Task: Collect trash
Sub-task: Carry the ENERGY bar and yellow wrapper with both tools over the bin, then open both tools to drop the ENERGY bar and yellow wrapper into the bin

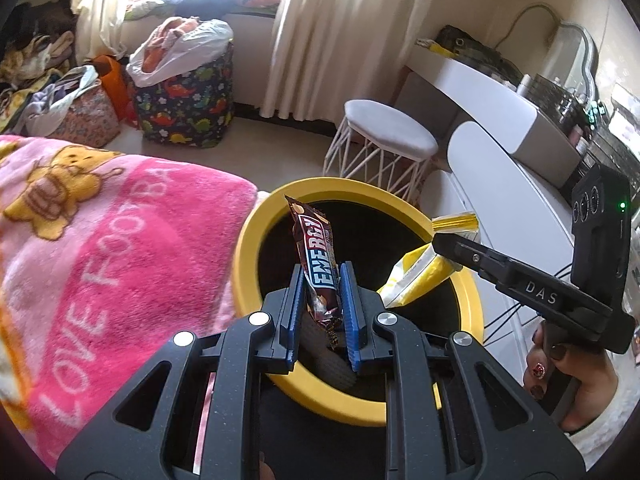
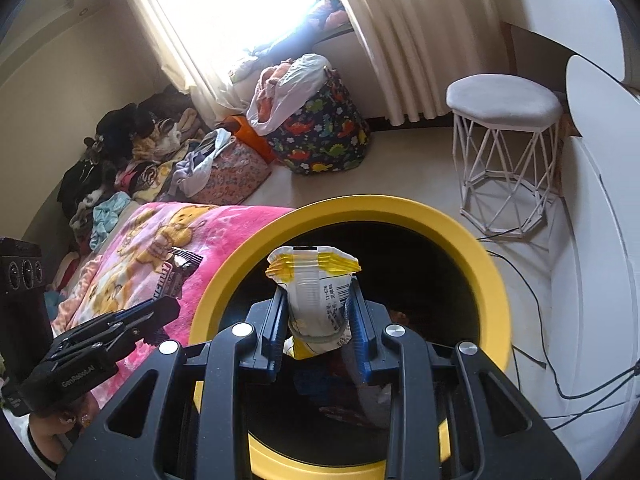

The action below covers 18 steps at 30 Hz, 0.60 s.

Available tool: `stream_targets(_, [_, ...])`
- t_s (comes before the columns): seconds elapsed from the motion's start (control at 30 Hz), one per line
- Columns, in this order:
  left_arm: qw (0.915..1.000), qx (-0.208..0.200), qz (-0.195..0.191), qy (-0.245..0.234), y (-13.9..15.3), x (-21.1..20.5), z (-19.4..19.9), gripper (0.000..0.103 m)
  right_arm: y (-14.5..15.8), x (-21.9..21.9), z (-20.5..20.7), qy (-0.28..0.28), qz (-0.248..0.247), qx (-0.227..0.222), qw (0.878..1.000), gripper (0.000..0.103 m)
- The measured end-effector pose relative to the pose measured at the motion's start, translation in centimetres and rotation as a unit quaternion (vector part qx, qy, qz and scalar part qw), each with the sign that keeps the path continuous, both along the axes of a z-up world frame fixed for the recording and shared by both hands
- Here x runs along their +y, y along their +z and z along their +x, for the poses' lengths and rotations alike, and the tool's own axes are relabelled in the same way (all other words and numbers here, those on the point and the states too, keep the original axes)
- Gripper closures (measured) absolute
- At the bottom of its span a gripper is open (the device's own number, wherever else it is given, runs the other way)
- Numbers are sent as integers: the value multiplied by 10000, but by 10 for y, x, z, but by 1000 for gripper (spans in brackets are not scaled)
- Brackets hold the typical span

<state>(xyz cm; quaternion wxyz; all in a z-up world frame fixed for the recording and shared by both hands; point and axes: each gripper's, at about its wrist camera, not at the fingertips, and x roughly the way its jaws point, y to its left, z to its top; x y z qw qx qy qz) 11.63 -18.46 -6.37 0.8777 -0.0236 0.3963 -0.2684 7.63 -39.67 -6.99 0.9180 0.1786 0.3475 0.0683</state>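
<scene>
"ENERGY" on brown wrapper point(image 1: 316, 268); "LOVE FOOTBA" on pink blanket point(image 1: 100, 264) beside it; "DAS" on right gripper point(image 1: 456, 254); "GenRobot.AI" on left gripper point(image 2: 160, 312).

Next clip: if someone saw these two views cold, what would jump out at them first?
The yellow-rimmed bin with its black inside fills the middle of both views. Over its opening, the left gripper pinches a brown ENERGY bar wrapper, and the right gripper pinches a yellow-and-white snack packet. A bright pink bear-print blanket lies right beside the bin on its left.
</scene>
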Motion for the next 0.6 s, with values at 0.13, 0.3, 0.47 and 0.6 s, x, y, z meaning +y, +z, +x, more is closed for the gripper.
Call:
stream_targets(0.13, [9999,-5,57,-111,-2,-11,1,90,0,-7,-5,-73,-2,9,10000,76])
stream_targets(0.3, [9996,-15,129,-233,-4,-24,2,90,0,-12,-8,-115,-15,31,9999,76])
stream_targets(0.47, [9993,-2,199,-312,-6,-32,5,90,0,-15,-11,-134,9,52,9999,76])
stream_targets(0.6, [9989,23,257,-384,-9,-38,9,90,-3,-17,-13,-135,30,123,9998,76])
